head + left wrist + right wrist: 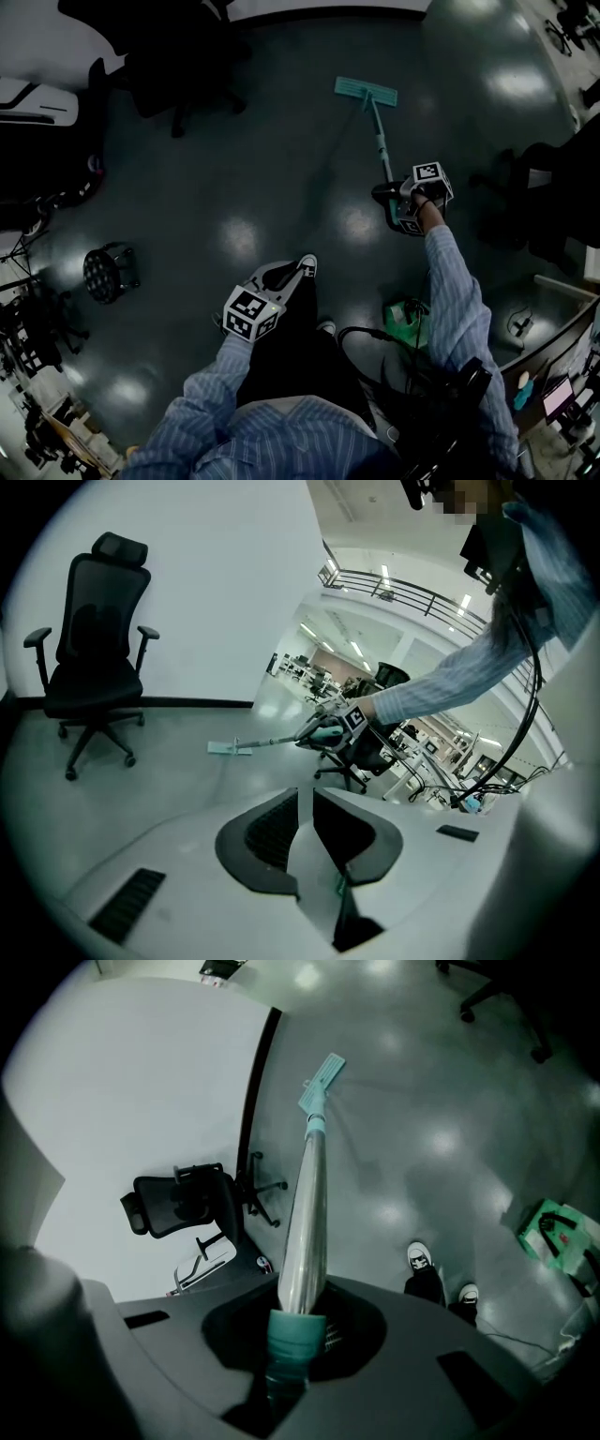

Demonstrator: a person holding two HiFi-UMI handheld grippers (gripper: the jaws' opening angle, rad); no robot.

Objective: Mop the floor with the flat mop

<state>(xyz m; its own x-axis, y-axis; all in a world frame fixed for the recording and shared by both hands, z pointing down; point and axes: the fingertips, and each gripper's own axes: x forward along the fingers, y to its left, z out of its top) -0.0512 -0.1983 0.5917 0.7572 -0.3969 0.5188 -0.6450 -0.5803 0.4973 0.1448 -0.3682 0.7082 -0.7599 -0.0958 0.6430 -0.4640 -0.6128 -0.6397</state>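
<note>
We have a wide, glossy grey floor point(244, 178) ahead of us, with a black office chair point(94, 658) standing by the white wall off to one side. The flat mop point(367, 91) is in use: its teal head lies flat on the floor out in front, near the wall, and the pole slants back up to our right side. The right hand-held gripper point(298, 1330) is clamped on the teal grip at the top of the pole, so one arm alone carries the mop. The left hand-held gripper point(305, 832) hangs low beside our leg with its jaws together and nothing between them, well apart from the pole. We judge that we are mid-stroke, with the head at the far end of its reach. The next move calls for drawing the head back toward our shoes point(419, 1258) with the pad kept flat and pressed down, then shifting sideways to a fresh strip, clear of the chair.
</note>
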